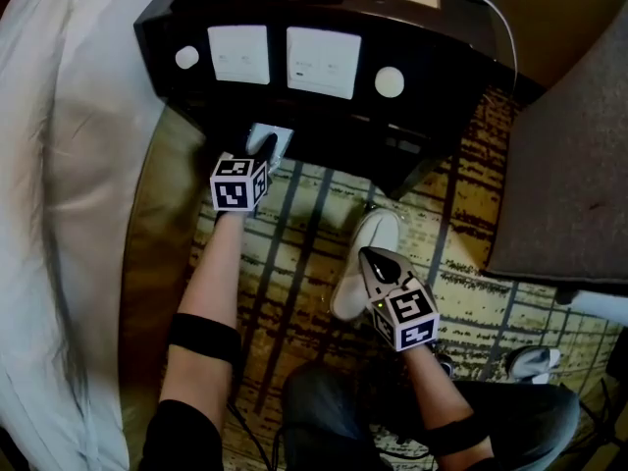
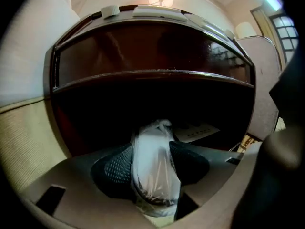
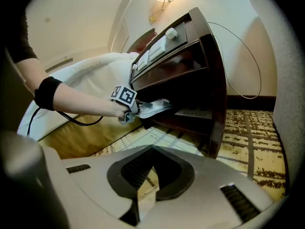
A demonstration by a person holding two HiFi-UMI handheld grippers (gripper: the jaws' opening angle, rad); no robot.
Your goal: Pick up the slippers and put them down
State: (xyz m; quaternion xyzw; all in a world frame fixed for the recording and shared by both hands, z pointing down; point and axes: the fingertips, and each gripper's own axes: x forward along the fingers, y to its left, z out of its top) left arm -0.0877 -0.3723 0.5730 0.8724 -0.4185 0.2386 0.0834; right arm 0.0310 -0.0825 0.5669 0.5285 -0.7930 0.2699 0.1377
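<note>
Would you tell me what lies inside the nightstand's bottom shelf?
A printed card lies there; the left gripper holds a wrapped slipper at the front. Darkness hides the rest.

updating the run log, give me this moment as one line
left tool: shut on wrapped slipper at nightstand opening | right tool: shut, empty | second slipper: on carpet by right tool

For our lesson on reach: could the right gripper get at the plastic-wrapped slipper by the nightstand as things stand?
Probably yes: only open carpet lies between. But the left gripper clamps the plastic-wrapped slipper at the nightstand shelf, and the right gripper has its jaws shut.
</note>
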